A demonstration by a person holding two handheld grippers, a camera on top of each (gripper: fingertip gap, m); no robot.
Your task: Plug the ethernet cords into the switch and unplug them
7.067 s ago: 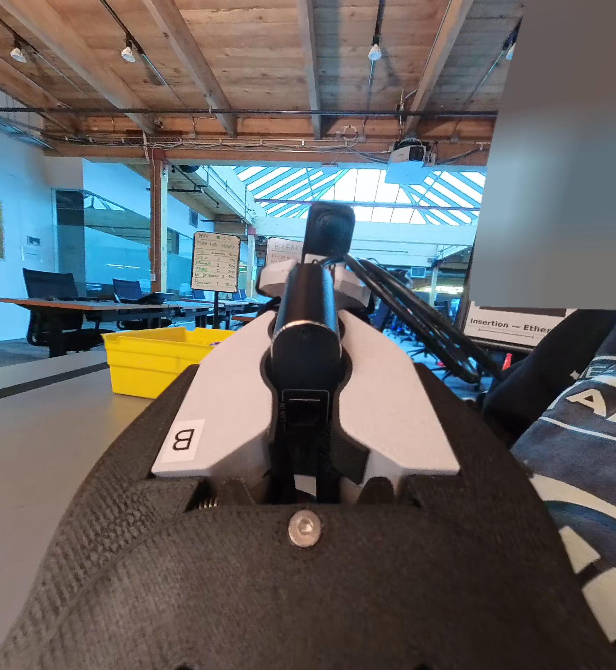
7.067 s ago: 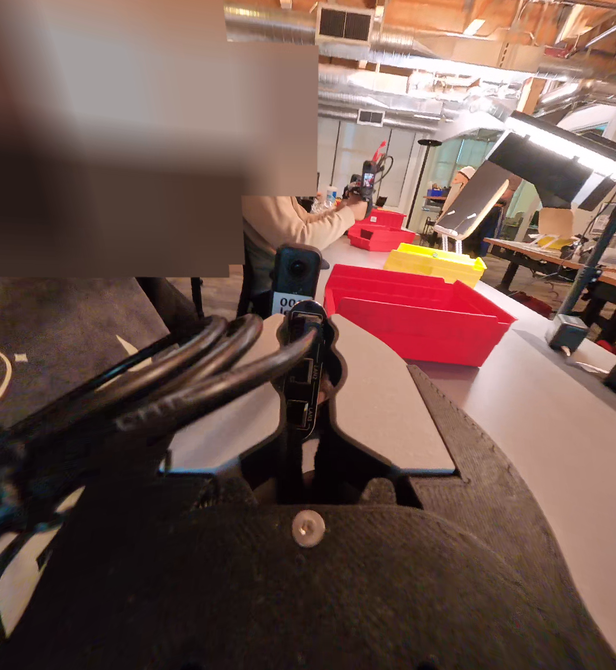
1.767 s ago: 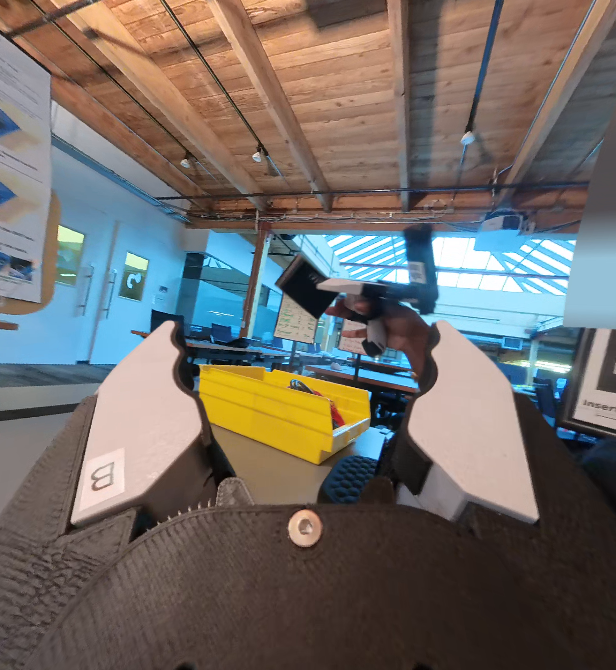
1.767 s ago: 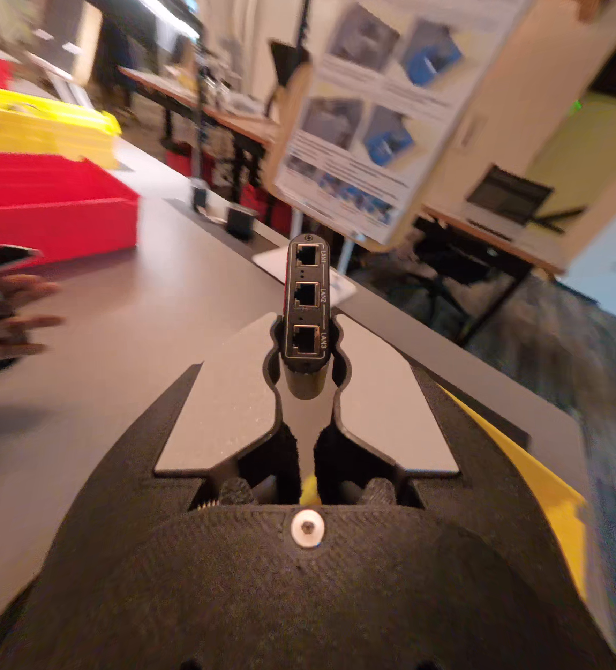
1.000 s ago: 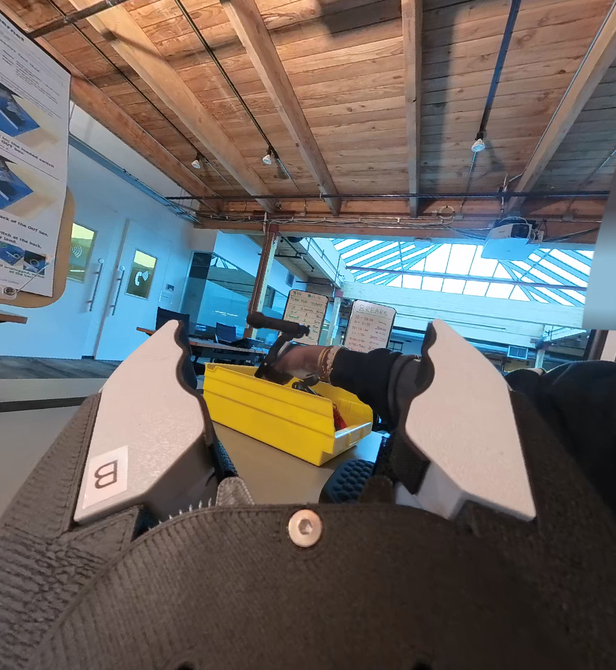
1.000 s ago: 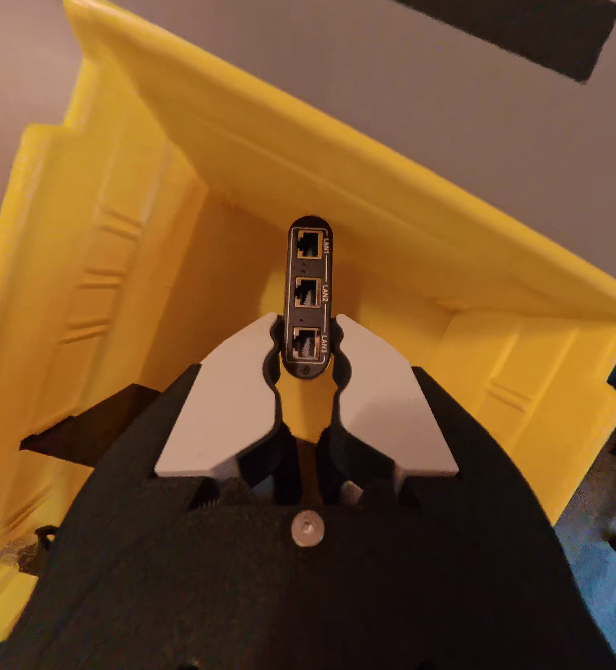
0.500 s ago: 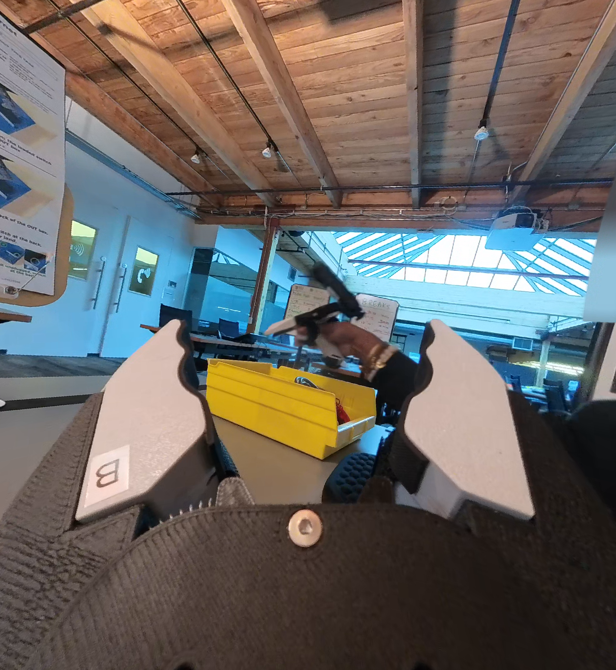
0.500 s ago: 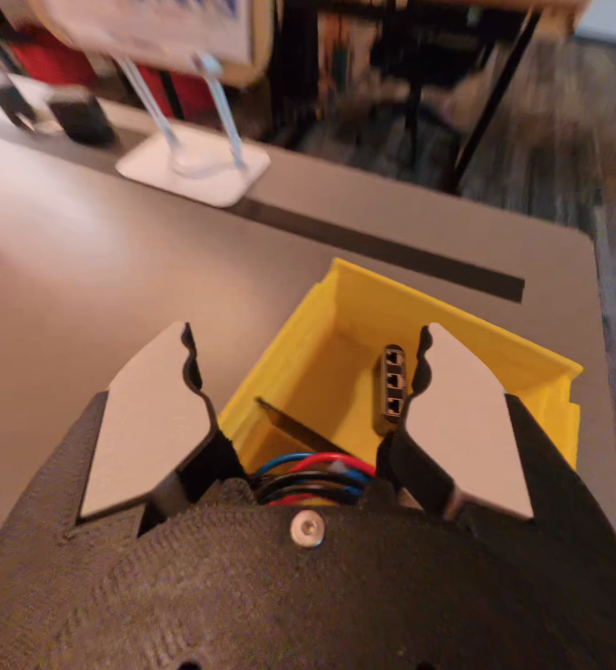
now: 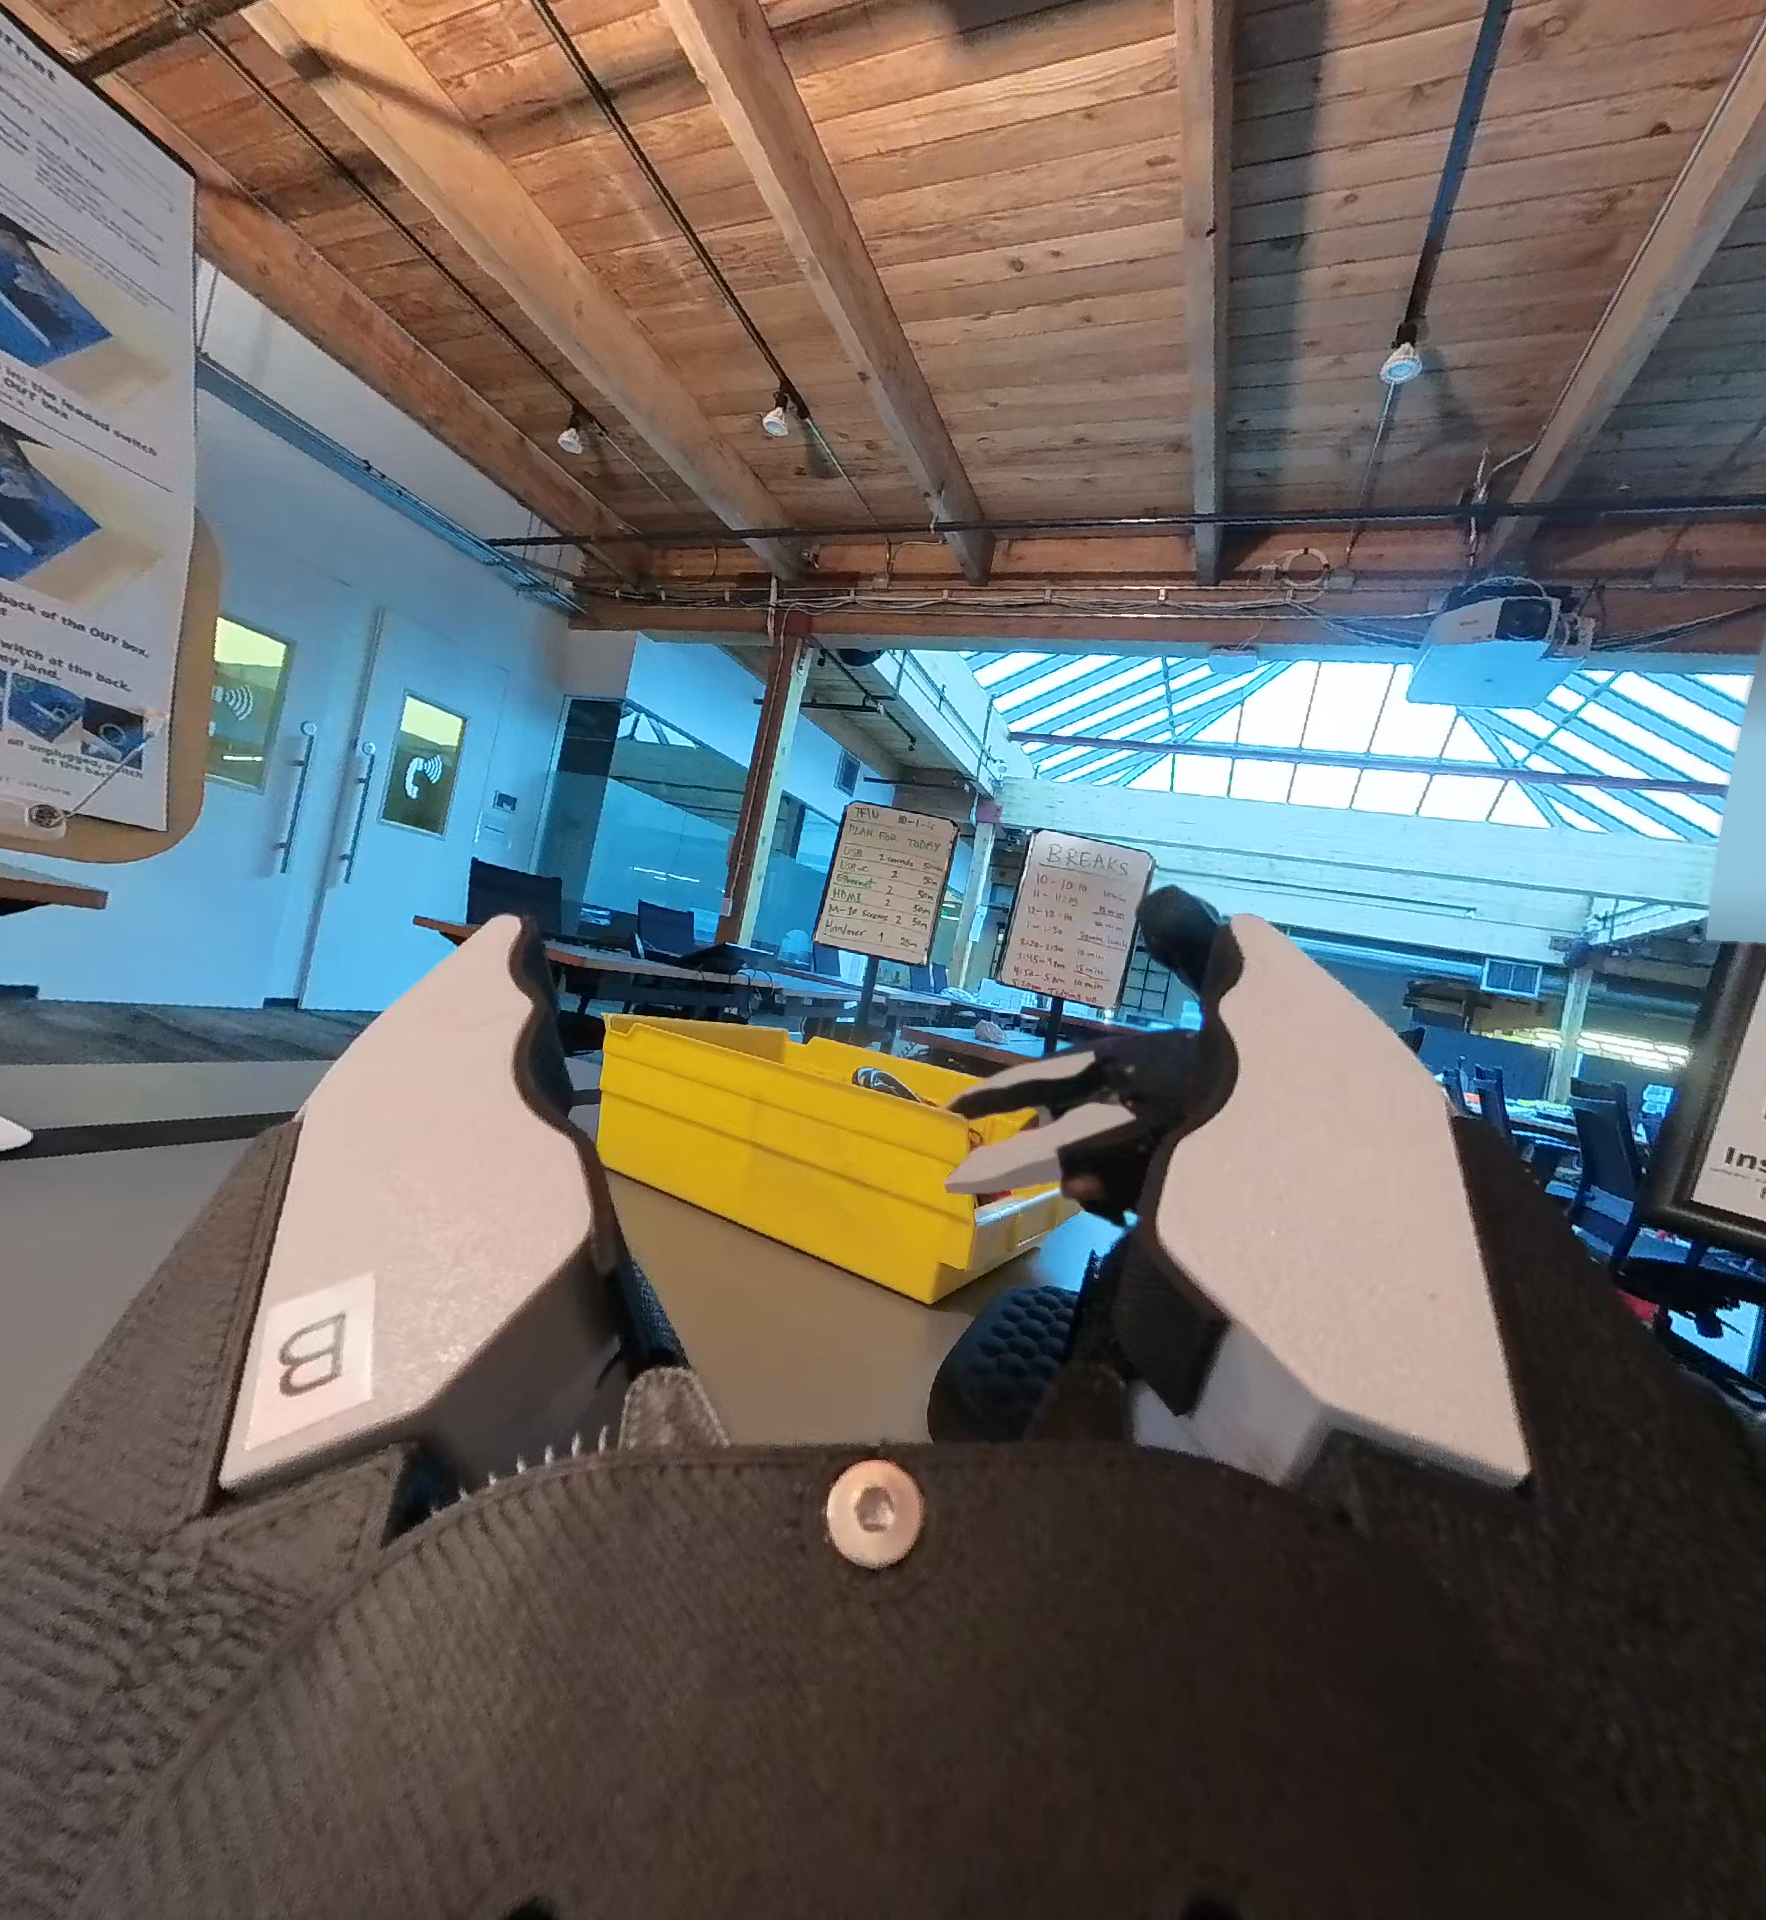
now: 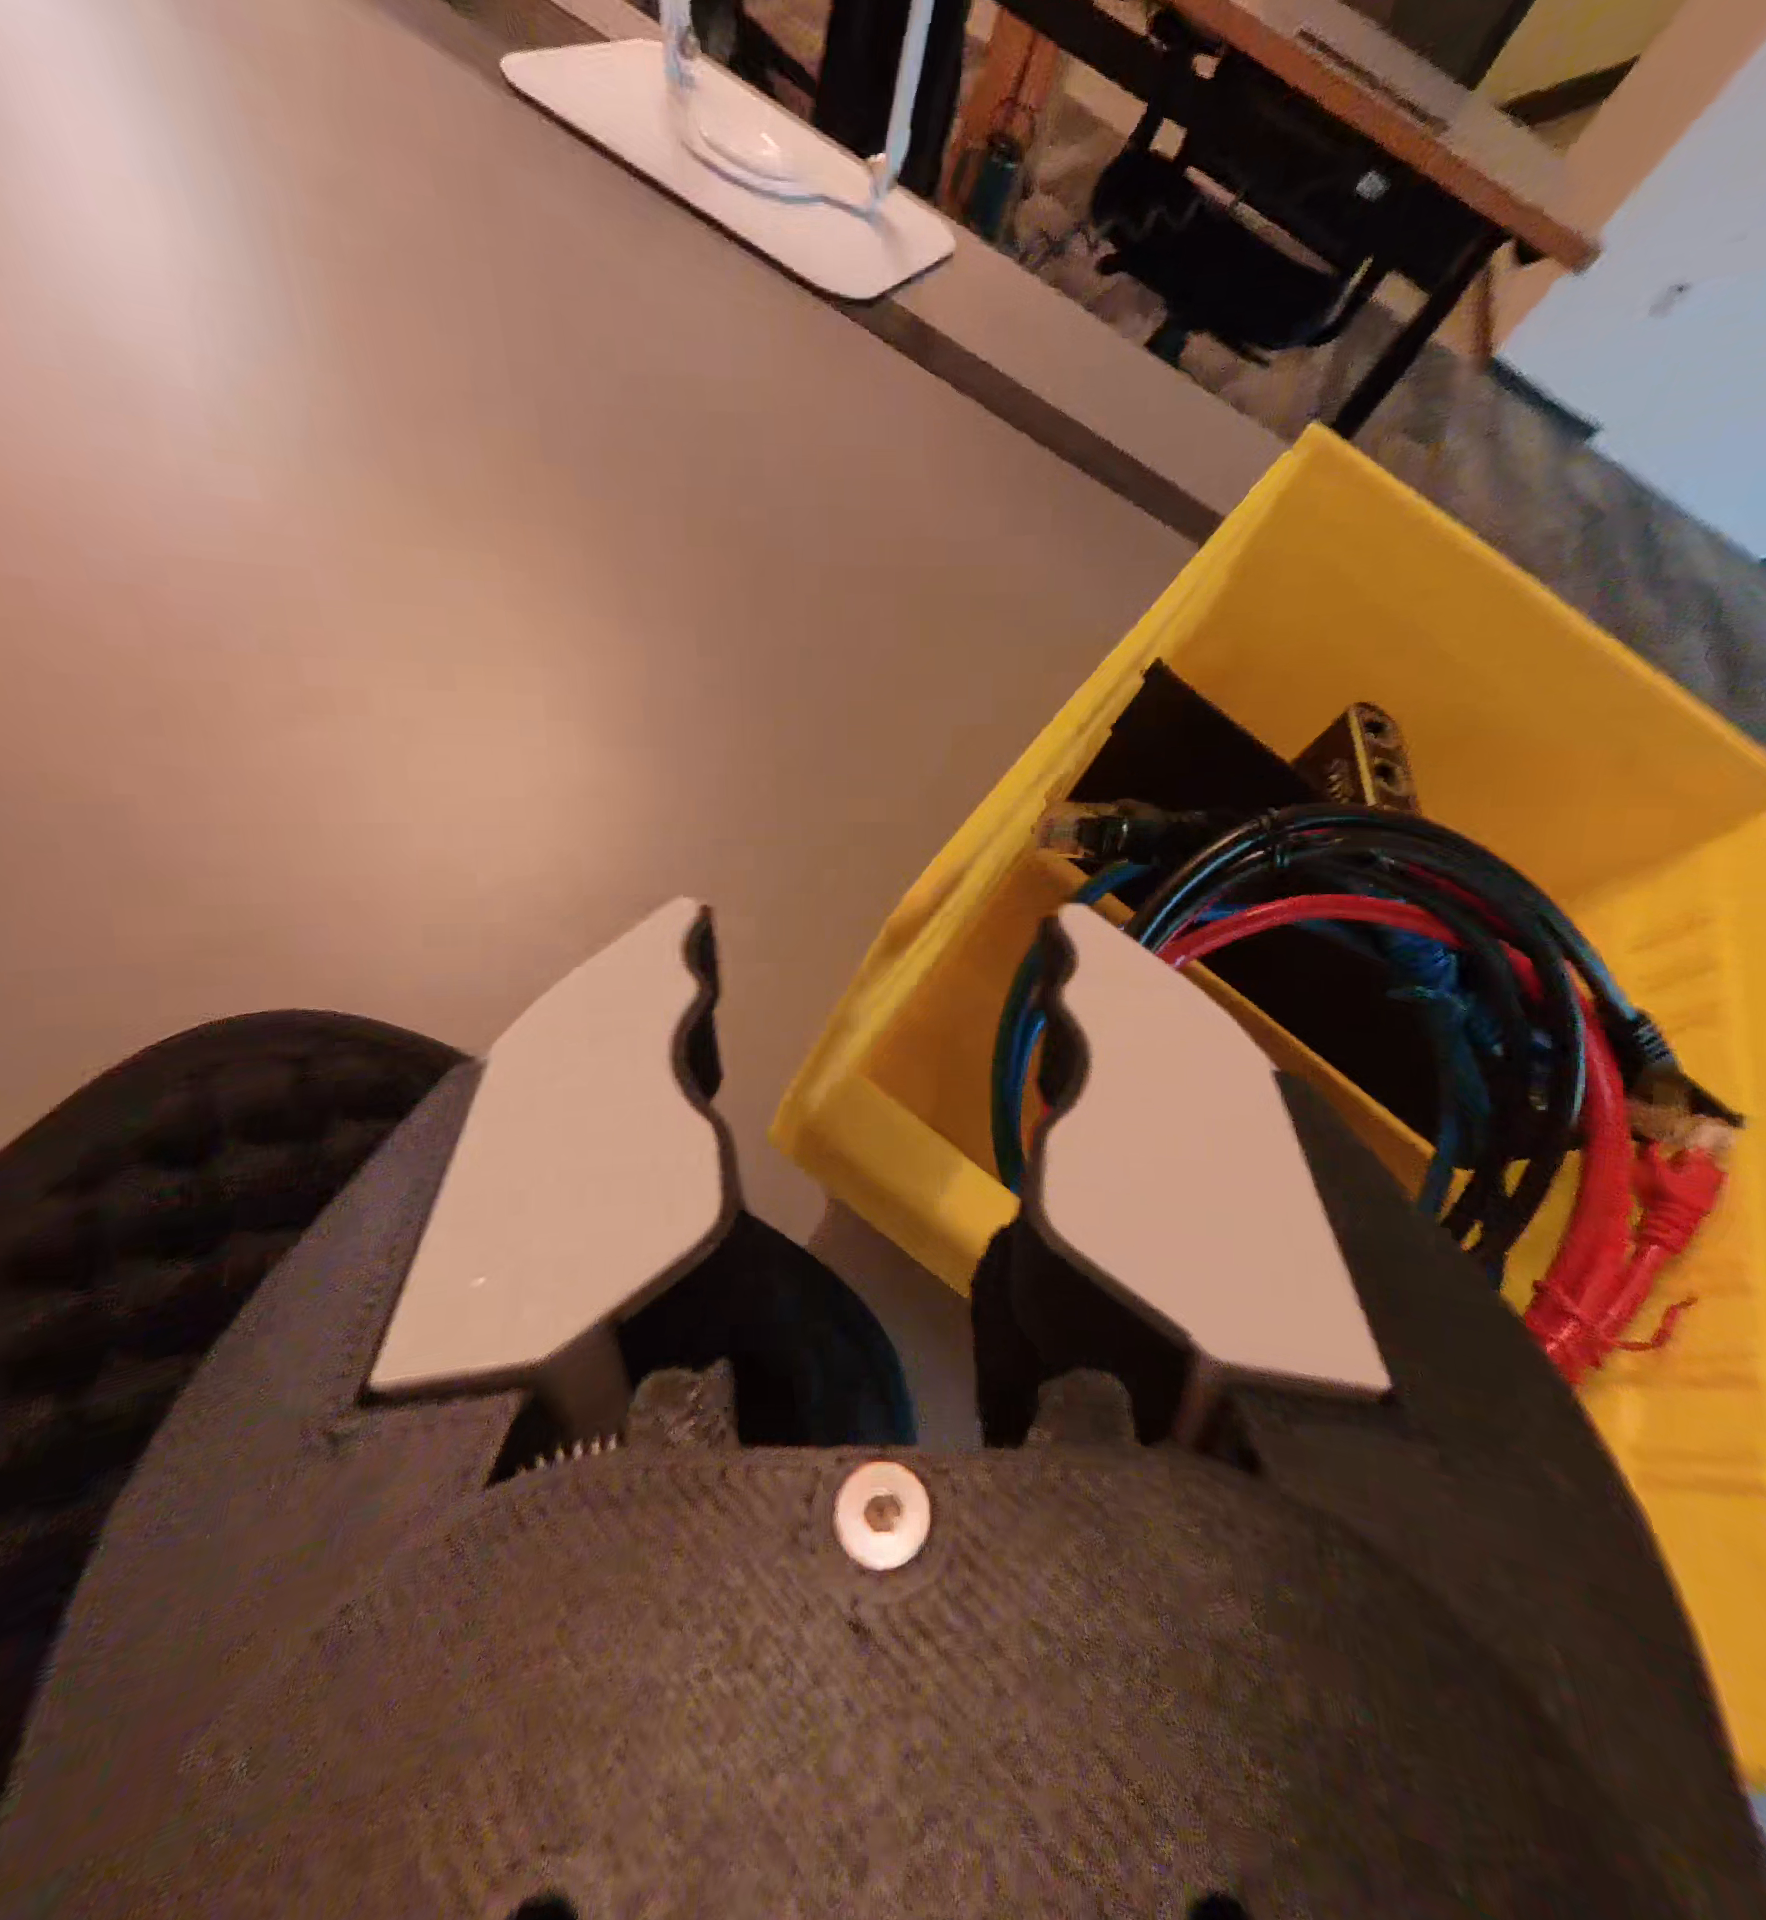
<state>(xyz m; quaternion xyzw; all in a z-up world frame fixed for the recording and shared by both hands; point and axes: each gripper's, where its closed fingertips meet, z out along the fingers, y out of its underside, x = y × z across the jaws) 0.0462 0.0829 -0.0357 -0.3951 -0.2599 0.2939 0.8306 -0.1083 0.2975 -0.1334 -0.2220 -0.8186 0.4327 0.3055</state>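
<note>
Left gripper (image 9: 874, 1023): jaws spread wide, nothing held; positioned low over the grey tabletop (image 9: 79, 1226), pointed toward a yellow bin (image 9: 775, 1132).

Right gripper (image 10: 879, 997): jaws parted, nothing held; positioned just beside the near corner of the yellow bin (image 10: 889, 1101). It is also seen farther off in the left wrist view (image 9: 1024, 1127), at the bin's right end.

Switch (image 10: 1362, 753): dark, laid in the rear compartment of the bin, behind a black divider (image 10: 1185, 743).

Ethernet cords (image 10: 1430, 935): black, red and blue, coiled in the front compartment, unplugged.

White stand base (image 10: 733, 171): set at the tabletop's far edge.
</note>
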